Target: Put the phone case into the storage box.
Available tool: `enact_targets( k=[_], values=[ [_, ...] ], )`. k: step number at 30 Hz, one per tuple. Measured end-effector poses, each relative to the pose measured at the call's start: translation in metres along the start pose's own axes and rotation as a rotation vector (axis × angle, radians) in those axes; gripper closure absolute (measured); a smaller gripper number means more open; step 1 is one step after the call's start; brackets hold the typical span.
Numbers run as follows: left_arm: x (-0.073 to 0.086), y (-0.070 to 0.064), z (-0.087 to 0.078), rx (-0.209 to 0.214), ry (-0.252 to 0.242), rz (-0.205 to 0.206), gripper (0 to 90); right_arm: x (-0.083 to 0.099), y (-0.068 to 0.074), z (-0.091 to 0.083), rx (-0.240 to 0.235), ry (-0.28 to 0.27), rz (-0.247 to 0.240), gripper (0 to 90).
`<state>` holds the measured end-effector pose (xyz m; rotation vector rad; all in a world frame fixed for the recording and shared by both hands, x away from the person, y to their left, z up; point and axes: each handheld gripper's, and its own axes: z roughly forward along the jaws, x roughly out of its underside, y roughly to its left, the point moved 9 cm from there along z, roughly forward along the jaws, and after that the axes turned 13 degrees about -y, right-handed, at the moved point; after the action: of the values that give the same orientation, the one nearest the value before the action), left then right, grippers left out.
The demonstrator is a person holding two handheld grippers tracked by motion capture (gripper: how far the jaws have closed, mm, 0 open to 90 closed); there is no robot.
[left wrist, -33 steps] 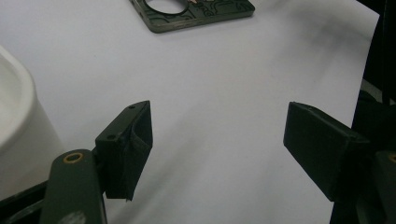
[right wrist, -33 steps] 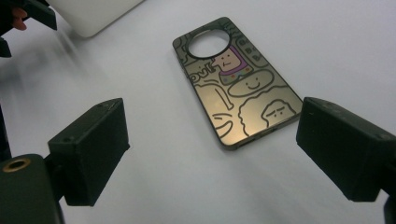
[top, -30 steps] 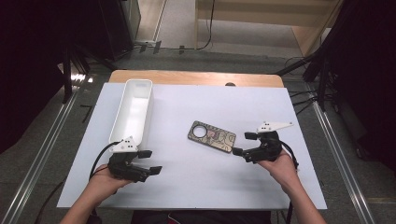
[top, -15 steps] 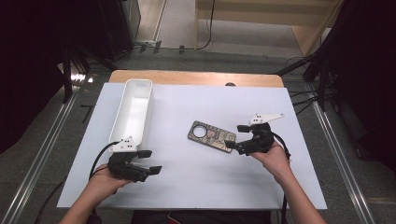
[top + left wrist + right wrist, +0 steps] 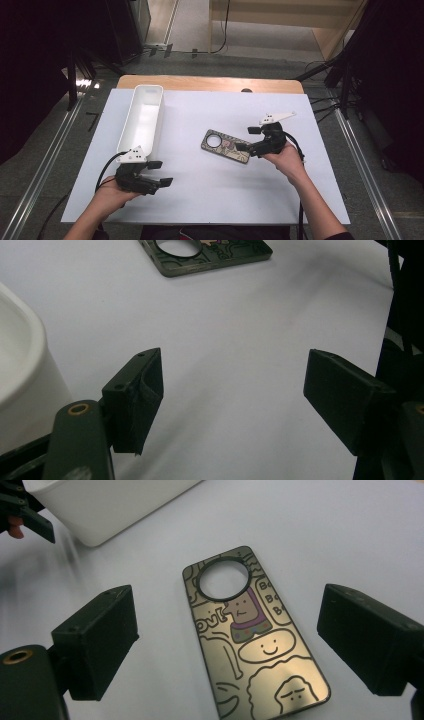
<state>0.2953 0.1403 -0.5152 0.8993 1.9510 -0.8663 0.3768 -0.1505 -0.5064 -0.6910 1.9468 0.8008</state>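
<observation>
A flat phone case (image 5: 225, 146) with cartoon drawings and a round camera hole lies on the white table sheet (image 5: 200, 200). In the right gripper view the phone case (image 5: 252, 640) lies between and just beyond the wide-apart jaws. My right gripper (image 5: 247, 138) is open at the case's right end, nothing held. My left gripper (image 5: 160, 173) stands open near the front left, beside the near end of the long white bin (image 5: 141, 119). The left gripper view has the case's corner (image 5: 210, 257) far ahead and the bin's wall (image 5: 22, 375) at its left.
The bin looks empty and runs toward the table's far edge. A wooden table edge (image 5: 210, 83) shows beyond the sheet. Metal rails (image 5: 45, 155) and cables flank the table on the floor.
My right gripper has moved left and slightly away from the person, closing in on the phone case's right end. The left gripper and the case have stayed put.
</observation>
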Motion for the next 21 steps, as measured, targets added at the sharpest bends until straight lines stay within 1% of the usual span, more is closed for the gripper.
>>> enact_targets(
  k=[3,4,8,13,15,21],
  values=[
    [0.0,0.001,0.0,-0.003,-0.005,0.0,23.7,-0.003,-0.003,0.004,-0.007,0.003,-0.001,8.5],
    [0.0,0.002,0.0,-0.003,-0.005,-0.002,23.9,-0.005,-0.005,0.008,-0.013,0.0,-0.009,8.5],
    [0.0,0.001,0.0,-0.002,-0.005,-0.002,23.9,-0.01,-0.008,0.013,-0.019,0.001,-0.018,8.5],
    [0.001,0.002,0.0,-0.001,0.003,-0.002,23.8,-0.023,-0.01,0.019,-0.032,-0.008,-0.03,8.5],
    [0.002,0.001,0.0,0.004,0.003,-0.003,23.8,-0.023,-0.011,0.02,-0.035,-0.007,-0.035,8.5],
    [0.002,0.0,0.001,0.009,0.005,-0.004,23.8,-0.024,-0.014,0.02,-0.039,-0.011,-0.024,8.4]
  ],
)
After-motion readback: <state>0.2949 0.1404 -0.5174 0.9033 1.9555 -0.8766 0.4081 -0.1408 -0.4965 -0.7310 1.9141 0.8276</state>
